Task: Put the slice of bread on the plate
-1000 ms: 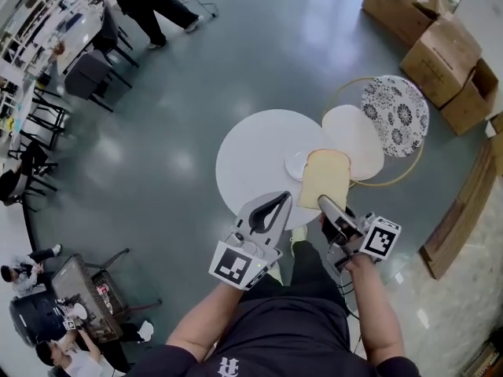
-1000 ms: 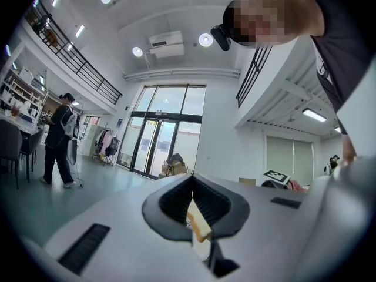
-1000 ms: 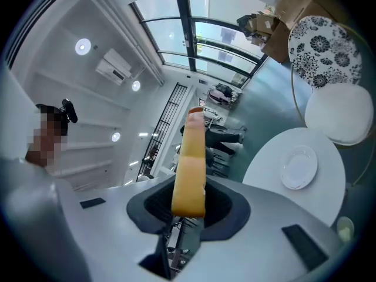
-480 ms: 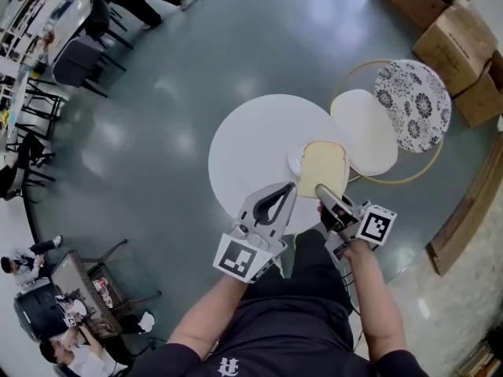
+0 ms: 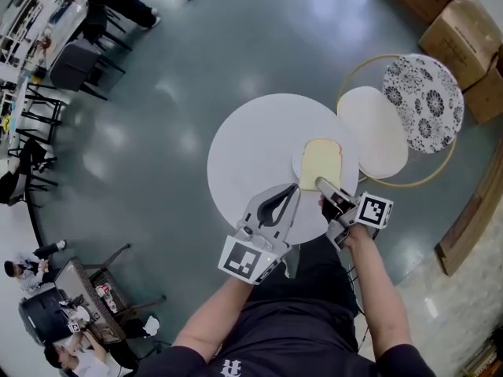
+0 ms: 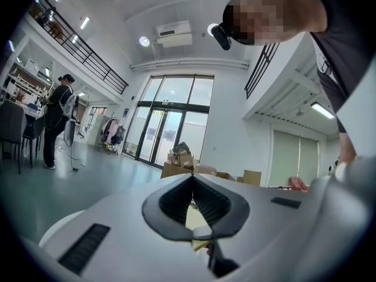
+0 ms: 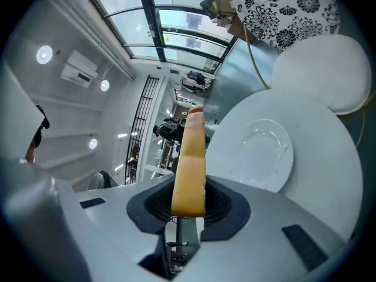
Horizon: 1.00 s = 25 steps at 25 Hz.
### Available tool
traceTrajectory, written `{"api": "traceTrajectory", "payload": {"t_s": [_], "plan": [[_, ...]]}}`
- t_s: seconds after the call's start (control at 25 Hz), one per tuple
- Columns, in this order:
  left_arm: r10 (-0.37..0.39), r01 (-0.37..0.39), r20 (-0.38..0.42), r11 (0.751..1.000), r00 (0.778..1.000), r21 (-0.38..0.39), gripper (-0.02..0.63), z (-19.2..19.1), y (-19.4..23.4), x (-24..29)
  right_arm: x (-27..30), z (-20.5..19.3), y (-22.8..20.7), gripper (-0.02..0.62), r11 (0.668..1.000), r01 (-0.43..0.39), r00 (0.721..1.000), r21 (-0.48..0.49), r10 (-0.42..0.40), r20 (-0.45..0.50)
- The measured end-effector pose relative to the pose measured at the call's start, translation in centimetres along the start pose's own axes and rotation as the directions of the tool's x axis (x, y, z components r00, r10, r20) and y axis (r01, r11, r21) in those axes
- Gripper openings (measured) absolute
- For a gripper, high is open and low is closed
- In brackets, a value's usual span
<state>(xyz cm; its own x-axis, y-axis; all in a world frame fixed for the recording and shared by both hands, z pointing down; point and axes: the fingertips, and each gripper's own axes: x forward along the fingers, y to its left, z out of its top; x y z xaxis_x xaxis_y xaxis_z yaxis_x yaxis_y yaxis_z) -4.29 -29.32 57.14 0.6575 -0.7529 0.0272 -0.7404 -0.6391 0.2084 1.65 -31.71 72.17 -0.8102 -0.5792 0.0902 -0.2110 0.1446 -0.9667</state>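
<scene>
In the head view the carry looks nearly over: the right gripper [image 5: 324, 185], clamped on the near edge of the slice of bread [image 5: 321, 160], holds it over the plate [image 5: 297, 166] on the round white table [image 5: 244, 148], with the left gripper [image 5: 284, 196] on the near side of the plate. The left gripper view shows its jaws meeting at the tips, nothing gripped. The right gripper view shows what the overhead angle hides: the bread, edge-on, is apart from the plate, so I judge the next move is to lower the slice flat, then open.
</scene>
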Motion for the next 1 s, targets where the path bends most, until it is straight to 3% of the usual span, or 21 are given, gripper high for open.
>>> {"api": "traceTrajectory", "payload": {"t_s": [0.16,0.48,0.84,1.0], "plan": [[0.005,-0.005,-0.016,1.0,1.0,-0.02,0.006,-1.7,1.0,0.7,1.1,0.0,-2.9,0.089,0.999,0.034,0.999,0.031,-0.033,-0.015],[0.009,-0.011,-0.046,1.0,0.999,-0.028,0.006,-3.2,2.0,2.0,1.4,0.1,-7.9,0.089,0.974,0.176,0.984,0.146,-0.171,-0.047],[0.034,-0.039,-0.08,0.998,0.996,-0.055,0.006,-2.8,2.6,1.8,2.1,0.5,-8.3,0.092,0.938,0.163,0.987,0.307,-0.16,-0.035],[0.043,-0.051,-0.103,0.996,0.994,-0.074,0.006,-2.5,2.7,1.8,1.4,0.9,-8.8,0.16,0.905,0.229,0.971,0.357,-0.238,-0.02]]}}
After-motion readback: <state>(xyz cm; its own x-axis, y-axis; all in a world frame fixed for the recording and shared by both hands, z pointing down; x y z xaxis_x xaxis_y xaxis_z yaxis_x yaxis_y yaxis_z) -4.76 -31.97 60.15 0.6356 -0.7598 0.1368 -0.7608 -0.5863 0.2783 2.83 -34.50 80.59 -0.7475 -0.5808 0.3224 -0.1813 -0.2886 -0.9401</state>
